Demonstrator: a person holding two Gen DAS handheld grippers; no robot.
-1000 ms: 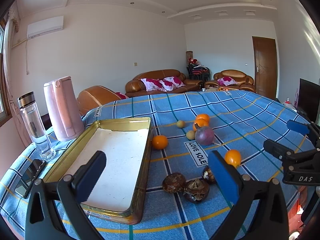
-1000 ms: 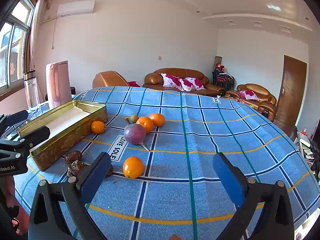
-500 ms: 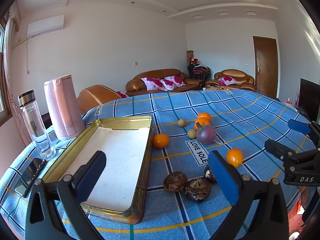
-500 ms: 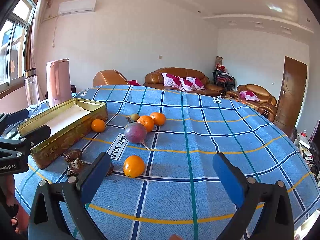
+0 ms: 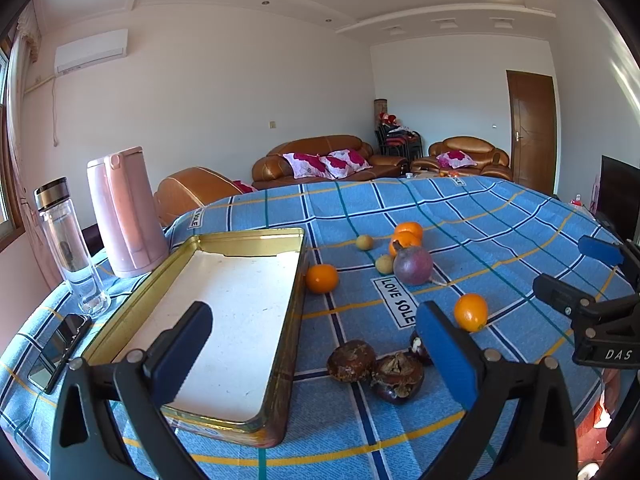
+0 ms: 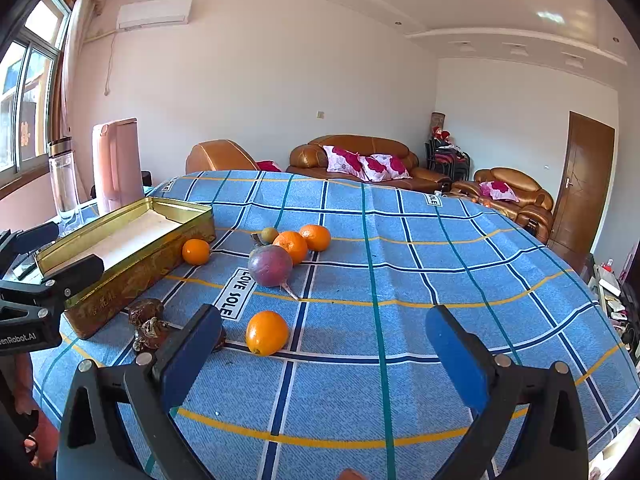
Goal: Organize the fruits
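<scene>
An empty gold tin tray [image 5: 298, 280] [image 6: 120, 216] lies on the blue checked tablecloth. Right of it are several oranges, one near the tray [image 5: 322, 278] [image 6: 196, 251] and one near the front [image 5: 471, 312] [image 6: 267, 333]. A purple round fruit [image 5: 413, 266] [image 6: 270, 266], two small yellow-green fruits [image 5: 364, 242] and dark brown wrinkled fruits [image 5: 351, 366] [image 6: 146, 312] lie there too. My left gripper [image 5: 312, 352] is open and empty over the tray's near end. My right gripper [image 6: 324, 354] is open and empty, just behind the front orange.
A pink kettle [image 5: 124, 212], a clear bottle [image 5: 70, 248] and a phone [image 5: 60, 352] stand left of the tray. The right gripper's body shows at the right edge in the left wrist view [image 5: 592, 312]. Sofas and a door are behind the table.
Both grippers have crept slightly forward toward the fruits. Nothing on the table has moved and both stay open.
</scene>
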